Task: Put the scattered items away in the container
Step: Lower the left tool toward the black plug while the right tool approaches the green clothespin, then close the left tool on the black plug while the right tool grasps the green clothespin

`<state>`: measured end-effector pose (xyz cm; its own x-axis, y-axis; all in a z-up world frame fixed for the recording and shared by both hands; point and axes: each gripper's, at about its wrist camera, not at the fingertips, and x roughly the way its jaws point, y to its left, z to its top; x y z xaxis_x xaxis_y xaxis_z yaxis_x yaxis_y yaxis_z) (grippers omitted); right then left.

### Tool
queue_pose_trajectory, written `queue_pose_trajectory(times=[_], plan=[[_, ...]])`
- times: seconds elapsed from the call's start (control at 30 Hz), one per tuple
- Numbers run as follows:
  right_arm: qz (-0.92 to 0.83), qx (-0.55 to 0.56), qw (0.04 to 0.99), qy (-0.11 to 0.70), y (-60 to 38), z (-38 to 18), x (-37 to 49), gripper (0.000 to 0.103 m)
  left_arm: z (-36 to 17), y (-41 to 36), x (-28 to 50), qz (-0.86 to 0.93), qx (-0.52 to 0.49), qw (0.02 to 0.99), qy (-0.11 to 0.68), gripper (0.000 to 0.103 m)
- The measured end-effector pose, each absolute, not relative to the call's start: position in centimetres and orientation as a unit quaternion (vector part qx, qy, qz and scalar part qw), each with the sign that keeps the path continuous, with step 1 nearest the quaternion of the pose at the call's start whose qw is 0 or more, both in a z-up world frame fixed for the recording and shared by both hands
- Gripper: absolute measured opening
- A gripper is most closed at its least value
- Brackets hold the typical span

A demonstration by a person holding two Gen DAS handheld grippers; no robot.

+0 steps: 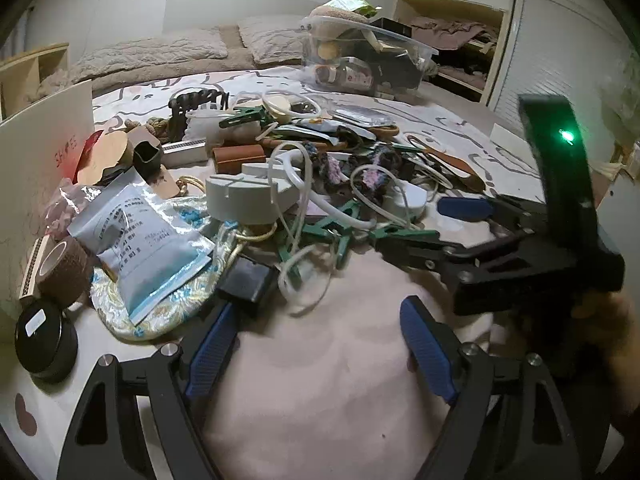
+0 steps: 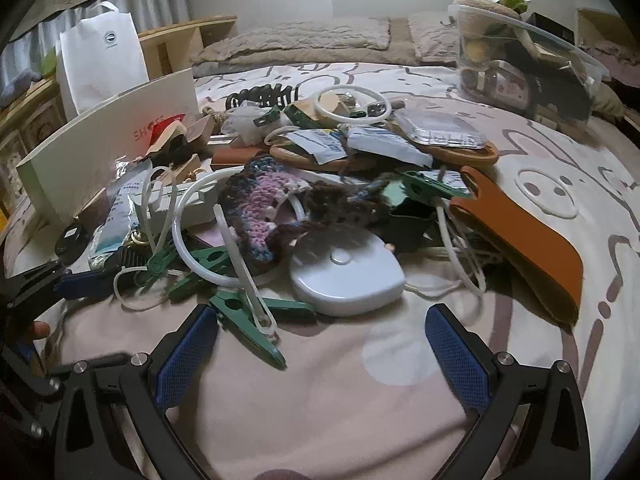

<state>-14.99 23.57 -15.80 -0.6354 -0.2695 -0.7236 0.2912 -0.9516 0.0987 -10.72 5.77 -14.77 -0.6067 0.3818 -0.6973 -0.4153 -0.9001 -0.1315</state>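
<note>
Open right hand-held gripper, green clothespin just ahead, container far beyond

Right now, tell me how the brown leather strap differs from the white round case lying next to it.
The brown leather strap is long, flat and tan; the white round case is rounded, domed and glossy white. The strap has a notch cut into its far end, while the case carries a small raised button on top. The strap lies off to the pile's right edge; the case sits partly under the crocheted yarn piece. Both rest on the bedspread.
</note>
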Motion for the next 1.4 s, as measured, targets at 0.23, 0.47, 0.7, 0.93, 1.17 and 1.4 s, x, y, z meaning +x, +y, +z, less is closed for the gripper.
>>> queue_pose_trajectory(times=[0.23, 0.47, 0.7, 0.93, 1.17, 1.4], plan=[[-0.911, 0.396, 0.113, -0.023, 25.5, -15.5, -14.6, 0.103, -14.6, 4.4, -11.9, 0.900, -0.384, 0.203, 0.033, 0.075], [-0.913, 0.400, 0.073, -0.023, 26.2, -15.4, -13.6, 0.103, -14.7, 5.1, -13.2, 0.896, -0.378, 0.218, 0.081, 0.075], [-0.919, 0.390, 0.050, -0.042, 26.8, -15.4, -13.2, 0.103, -15.0, 5.8, -12.7, 0.896, -0.369, 0.229, 0.092, 0.047], [-0.925, 0.369, 0.061, -0.066, 26.2, -15.0, -11.7, 0.103, -14.6, 4.6, -12.1, 0.897, -0.372, 0.233, 0.042, 0.034], [-0.924, 0.366, 0.089, -0.066, 24.9, -14.8, -11.9, 0.103, -14.7, 4.3, -11.3, 0.897, -0.375, 0.230, 0.032, 0.034], [-0.920, 0.372, 0.117, -0.046, 22.8, -15.1, -12.9, 0.095, -14.7, 4.2, -11.1, 0.900, -0.373, 0.223, 0.038, 0.034]])
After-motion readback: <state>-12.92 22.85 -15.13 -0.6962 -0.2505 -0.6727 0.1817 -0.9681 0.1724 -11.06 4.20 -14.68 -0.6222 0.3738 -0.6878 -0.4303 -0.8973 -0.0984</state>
